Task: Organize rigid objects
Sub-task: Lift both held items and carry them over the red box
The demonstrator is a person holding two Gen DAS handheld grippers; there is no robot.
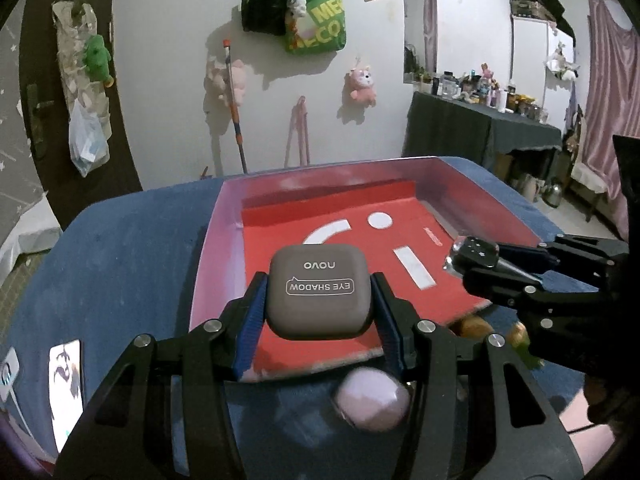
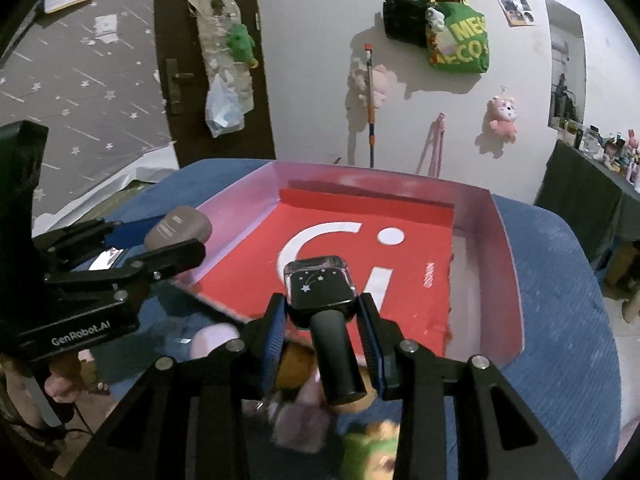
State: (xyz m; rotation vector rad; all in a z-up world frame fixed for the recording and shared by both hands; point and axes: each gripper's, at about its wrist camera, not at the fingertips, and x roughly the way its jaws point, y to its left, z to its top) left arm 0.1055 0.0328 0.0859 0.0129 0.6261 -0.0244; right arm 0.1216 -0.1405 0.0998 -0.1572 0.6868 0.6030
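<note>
While both tools hang over a blue-covered table, the left gripper is clamped on a taupe eye shadow case, its blue-padded fingers pressing the case's two sides. Lettering on the lid reads "EYE SHADOW" and, above it, a brand name, both upside down to the left wrist camera. That case is held above the near left part of a shallow tray with pale pink walls and a red floor bearing white shapes. From the right wrist camera, the same case shows at the tray's left wall, pinched by the left gripper. Meanwhile the right gripper is closed on a small dark bottle with a clear square body, white stars and a long black cap, which points back toward the camera. This bottle hangs over the tray's near edge, above the red floor; the left wrist view shows it at the tray's right side. Below the grippers, on the blue cloth near the tray's front, lie a pale pink rounded object, a green plush toy and other blurred soft items.
</note>
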